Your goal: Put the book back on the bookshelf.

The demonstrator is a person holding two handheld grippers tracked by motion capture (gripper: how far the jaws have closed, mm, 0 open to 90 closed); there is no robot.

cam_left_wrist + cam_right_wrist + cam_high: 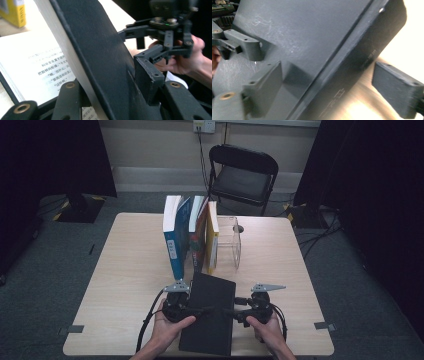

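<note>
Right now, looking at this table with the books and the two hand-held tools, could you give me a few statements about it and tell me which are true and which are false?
1. The left gripper is clamped on the front cover of the black book. True; in the left gripper view the cover is lifted off the printed pages.
2. The right gripper squeezes the book tightly. False; one jaw stands off the spine with a gap.
3. Several books stand upright beside a clear plastic bookend. True.
4. The yellow book lies flat on the table. False; it stands, leaning, in the row.
5. A folding chair stands beyond the table. True.
</note>
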